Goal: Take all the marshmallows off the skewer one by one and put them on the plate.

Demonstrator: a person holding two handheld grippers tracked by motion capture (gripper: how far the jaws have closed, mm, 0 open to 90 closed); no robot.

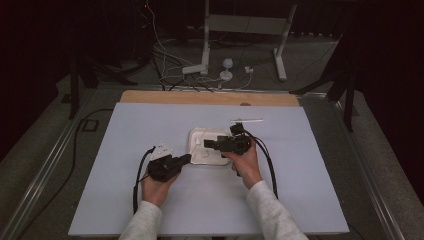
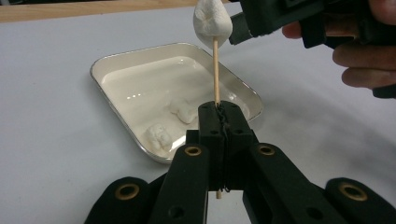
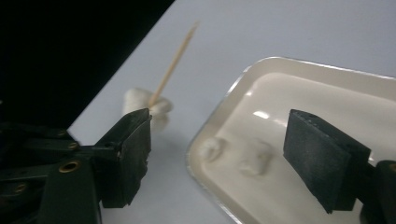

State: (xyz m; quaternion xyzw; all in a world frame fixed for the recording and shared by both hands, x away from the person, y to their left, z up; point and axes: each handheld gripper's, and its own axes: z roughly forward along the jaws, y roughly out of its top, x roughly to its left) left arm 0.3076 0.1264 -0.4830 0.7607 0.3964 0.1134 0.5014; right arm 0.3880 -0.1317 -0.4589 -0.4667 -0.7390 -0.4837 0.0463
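A tray (image 1: 199,135) sits near the middle of the table (image 1: 150,210). Two marshmallows (image 2: 182,111) lie inside it, side by side. The left gripper (image 1: 187,158), just left of the tray, holds a skewer (image 2: 216,70) upright with one marshmallow (image 2: 212,23) on it. The right gripper (image 1: 206,143) reaches over the tray from the right. Beyond the tray lies what may be another stick (image 1: 246,120).

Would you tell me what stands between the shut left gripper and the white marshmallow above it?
In the left gripper view, only the thin wooden skewer spans from the left gripper to the white marshmallow.
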